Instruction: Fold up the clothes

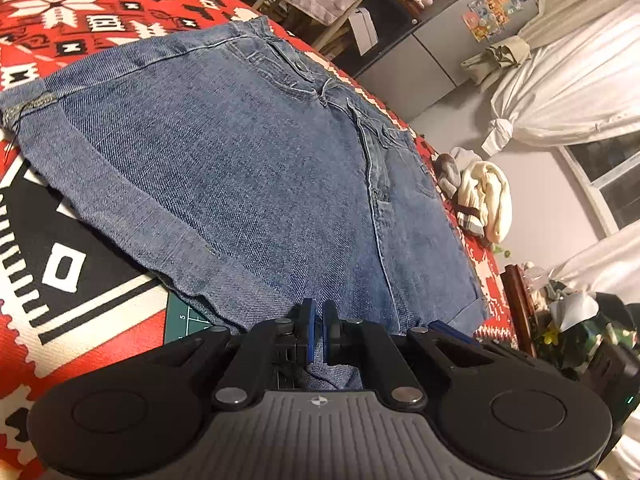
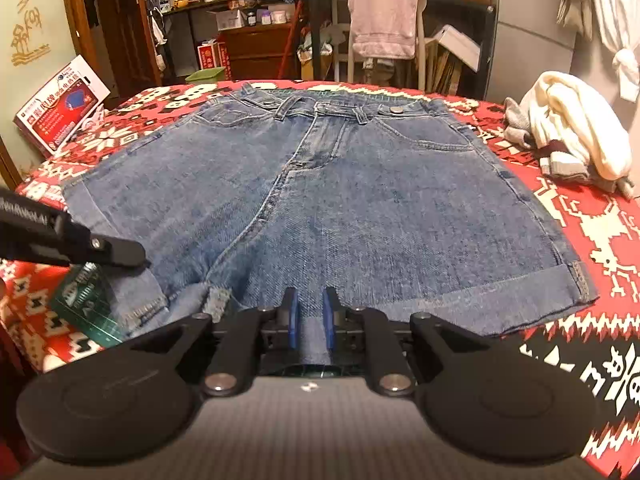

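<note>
Denim shorts (image 2: pixel 320 200) lie flat, front up, on the red patterned blanket (image 2: pixel 580 216), waistband far, rolled hems near. Each tool bites a hem: the right gripper (image 2: pixel 311 322) has denim between its narrowly parted pads, and the left gripper (image 1: pixel 319 330) is pinched nearly closed on cloth. To fold well, I'd lift both hems together, level, toward the waistband. The red box (image 2: pixel 60 108) carries Chinese print too small to read; the green cutting mat (image 1: pixel 188 322) shows a "5".
</note>
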Demonstrator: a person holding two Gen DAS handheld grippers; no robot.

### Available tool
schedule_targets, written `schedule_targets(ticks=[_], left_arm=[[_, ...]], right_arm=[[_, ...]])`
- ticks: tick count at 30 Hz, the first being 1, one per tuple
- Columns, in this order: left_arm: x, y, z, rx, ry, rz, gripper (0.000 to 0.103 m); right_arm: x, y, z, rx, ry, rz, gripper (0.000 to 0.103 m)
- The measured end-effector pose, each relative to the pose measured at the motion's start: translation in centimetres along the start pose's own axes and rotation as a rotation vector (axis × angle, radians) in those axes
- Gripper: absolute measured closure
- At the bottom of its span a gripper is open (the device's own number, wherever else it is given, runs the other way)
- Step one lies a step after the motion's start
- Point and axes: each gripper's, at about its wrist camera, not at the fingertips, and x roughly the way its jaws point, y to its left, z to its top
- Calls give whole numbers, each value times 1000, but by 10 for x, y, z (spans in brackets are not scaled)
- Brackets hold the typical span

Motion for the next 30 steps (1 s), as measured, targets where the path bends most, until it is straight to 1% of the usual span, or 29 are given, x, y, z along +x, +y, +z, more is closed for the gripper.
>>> schedule_targets(ticks=[1,4,7,10,14,16,19,21,26,27,28,29,30], left_arm=[[0,0,0,3,-1,1,99],[0,1,-1,0,0,-3,99],[0,2,0,-2,1,-4,99],[0,1,-1,4,0,-2,99],[-1,1,-1,5,1,-3,99],[-1,2,-1,5,2,-4,99],[-1,2,0,2,4,-7,99],[-1,3,0,-3,7,-12,99],[0,2,0,-2,8,-14,99],[0,2,0,-1,7,-13,99],[0,2,0,0,7,-13,99],[0,2,0,1,7,-13,99],[0,2,0,0,8,-13,99]], right_arm=[[-3,-2,3,1,-12,5,87],[-12,-13,15,28,-83,-44,72],[-4,-30,29,59,-98,-125,70],[10,-51,37,108,-74,-152,69],[19,-58,23,118,-43,-155,69],[22,-62,16,123,-28,-156,66],[14,-63,5,126,-34,-137,62],[9,-61,-4,96,-51,-136,60],[3,-58,-8,84,-63,-133,56],[2,-57,-9,80,-64,-130,50],[4,-55,-8,66,-56,-112,36],[5,-54,-8,50,-47,-93,26],[8,-48,-8,16,-30,-72,12]])
